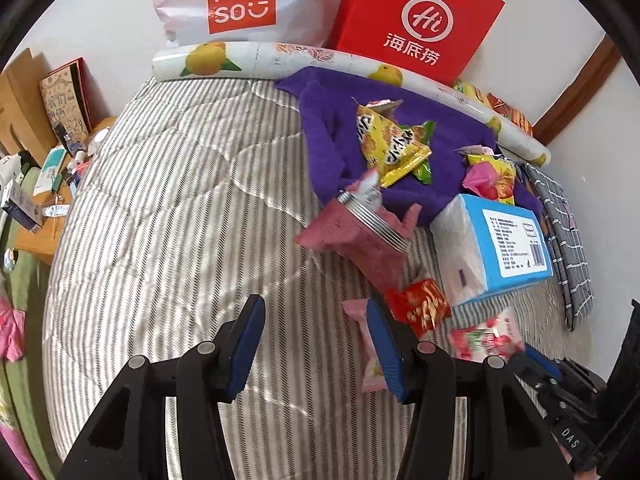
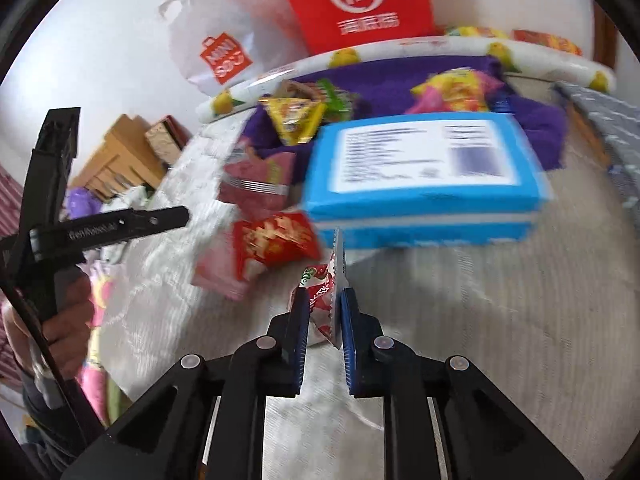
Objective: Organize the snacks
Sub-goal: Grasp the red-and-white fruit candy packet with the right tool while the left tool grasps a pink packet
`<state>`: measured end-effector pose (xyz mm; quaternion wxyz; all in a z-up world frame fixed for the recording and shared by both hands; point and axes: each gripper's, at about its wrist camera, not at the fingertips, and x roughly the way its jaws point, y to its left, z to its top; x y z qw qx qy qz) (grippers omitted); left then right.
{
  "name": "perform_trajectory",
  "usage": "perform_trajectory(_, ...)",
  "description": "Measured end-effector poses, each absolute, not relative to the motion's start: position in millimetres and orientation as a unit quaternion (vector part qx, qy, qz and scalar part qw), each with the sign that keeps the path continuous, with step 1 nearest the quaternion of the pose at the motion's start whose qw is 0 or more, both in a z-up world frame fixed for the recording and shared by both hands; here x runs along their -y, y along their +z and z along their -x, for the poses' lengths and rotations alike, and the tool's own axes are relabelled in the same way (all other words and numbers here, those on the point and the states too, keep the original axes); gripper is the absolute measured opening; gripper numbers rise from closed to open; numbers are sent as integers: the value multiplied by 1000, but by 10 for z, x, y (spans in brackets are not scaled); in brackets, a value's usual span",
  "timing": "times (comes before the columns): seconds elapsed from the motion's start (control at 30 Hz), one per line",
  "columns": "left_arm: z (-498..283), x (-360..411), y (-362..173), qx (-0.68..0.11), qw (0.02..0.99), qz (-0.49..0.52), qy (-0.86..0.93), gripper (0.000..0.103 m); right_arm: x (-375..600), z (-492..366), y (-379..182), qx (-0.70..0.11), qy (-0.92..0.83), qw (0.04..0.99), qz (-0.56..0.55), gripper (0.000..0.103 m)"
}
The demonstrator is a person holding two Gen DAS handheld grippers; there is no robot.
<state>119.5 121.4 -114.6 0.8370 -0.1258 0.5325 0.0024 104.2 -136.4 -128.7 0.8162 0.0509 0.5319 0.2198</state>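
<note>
My right gripper is shut on a small red-and-white strawberry sweet packet, which stands on edge between the blue pads just above the striped quilt. In the left wrist view that packet shows at the lower right. My left gripper is open over the quilt with nothing gripped. Its right finger covers part of a pink packet. A red packet lies just beyond it. Yellow packets sit on a purple towel.
A blue tissue box lies right of a pink pouch with a metal ring. A fruit-print roll, a white Miniso bag and a red bag line the wall. A cluttered side table stands left.
</note>
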Motion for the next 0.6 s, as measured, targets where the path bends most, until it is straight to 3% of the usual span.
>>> perform_trajectory(0.2, -1186, -1110, -1179, -536, 835, 127, 0, 50, 1788, -1054, -1364, -550, 174, 816, -35, 23)
perform_trajectory(0.3, -1164, -1078, -1185, -537, 835, 122, 2, 50, 1892, -1077, -1425, -562, 168, 809, -44, 39)
perform_trajectory(0.37, -1156, -1065, -1183, -538, 834, 121, 2, 50, 1910, -1042, -1416, -557, 174, 811, -53, 58)
perform_trajectory(0.43, -1154, -1063, -1182, -538, 834, 120, 3, 50, 1854, -1032, -1395, -551, 183, 813, -49, 68)
perform_trajectory(0.6, -1116, -1056, -1174, -538, 834, 119, 3, 50, 1579, -1115, -1450, -544, 185, 818, -5, 75)
